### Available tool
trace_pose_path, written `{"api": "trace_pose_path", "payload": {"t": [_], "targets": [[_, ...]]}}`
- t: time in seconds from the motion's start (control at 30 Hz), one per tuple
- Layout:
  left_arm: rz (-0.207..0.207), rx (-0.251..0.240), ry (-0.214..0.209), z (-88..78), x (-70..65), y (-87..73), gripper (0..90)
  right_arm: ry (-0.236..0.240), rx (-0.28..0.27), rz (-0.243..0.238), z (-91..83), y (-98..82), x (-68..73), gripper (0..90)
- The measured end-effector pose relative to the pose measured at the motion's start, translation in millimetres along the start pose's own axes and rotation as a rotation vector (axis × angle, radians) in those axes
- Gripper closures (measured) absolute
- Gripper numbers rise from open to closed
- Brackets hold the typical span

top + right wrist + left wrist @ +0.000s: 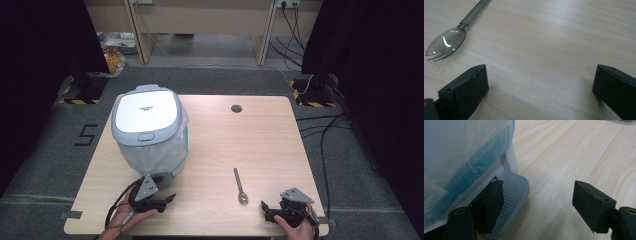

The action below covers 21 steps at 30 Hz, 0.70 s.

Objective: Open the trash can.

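The pedal bin (149, 127) with its plastic liner stands tall on the left half of the counter (260, 135) and blocks that side from the far edge almost to the near one. Its foot pedal (512, 195) juts out at the base, and the left tongs (159, 202) sit just in front of it, jaws spread, one jaw right over the pedal, perhaps touching it. To the right of the bin the counter is open to the far edge. The only low obstacle there is the spork (240, 186), lying between the two tongs. The right tongs (271, 212), jaws wide apart, have bare wood ahead, with the spork's head (445, 43) off to one side.
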<state>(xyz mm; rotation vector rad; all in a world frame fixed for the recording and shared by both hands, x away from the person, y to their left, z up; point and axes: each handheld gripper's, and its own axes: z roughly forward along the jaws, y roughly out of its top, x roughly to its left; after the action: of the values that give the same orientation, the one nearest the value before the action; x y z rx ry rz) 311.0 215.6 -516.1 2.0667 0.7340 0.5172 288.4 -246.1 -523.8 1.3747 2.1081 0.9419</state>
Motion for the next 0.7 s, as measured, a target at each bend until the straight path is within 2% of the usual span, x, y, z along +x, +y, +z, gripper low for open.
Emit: {"api": "trace_pose_path", "payload": {"t": [0.27,0.43,0.53,0.7], "targets": [[0.028,0.010,0.002,0.8,-0.8,-1.6,25.7,0.000,-0.001,0.001,0.2,0.0,0.4,0.4],[0.030,0.011,-0.003,1.8,0.1,-3.3,27.8,-0.001,-0.001,0.000,0.2,0.1,0.4,0.4],[0.039,0.021,-0.002,3.6,-0.1,-4.7,28.0,0.000,-0.001,0.001,0.3,0.1,0.4,0.4],[0.044,0.068,-0.005,7.1,-0.6,-3.5,28.1,0.000,0.001,-0.002,0.1,0.2,0.2,0.4]]}}
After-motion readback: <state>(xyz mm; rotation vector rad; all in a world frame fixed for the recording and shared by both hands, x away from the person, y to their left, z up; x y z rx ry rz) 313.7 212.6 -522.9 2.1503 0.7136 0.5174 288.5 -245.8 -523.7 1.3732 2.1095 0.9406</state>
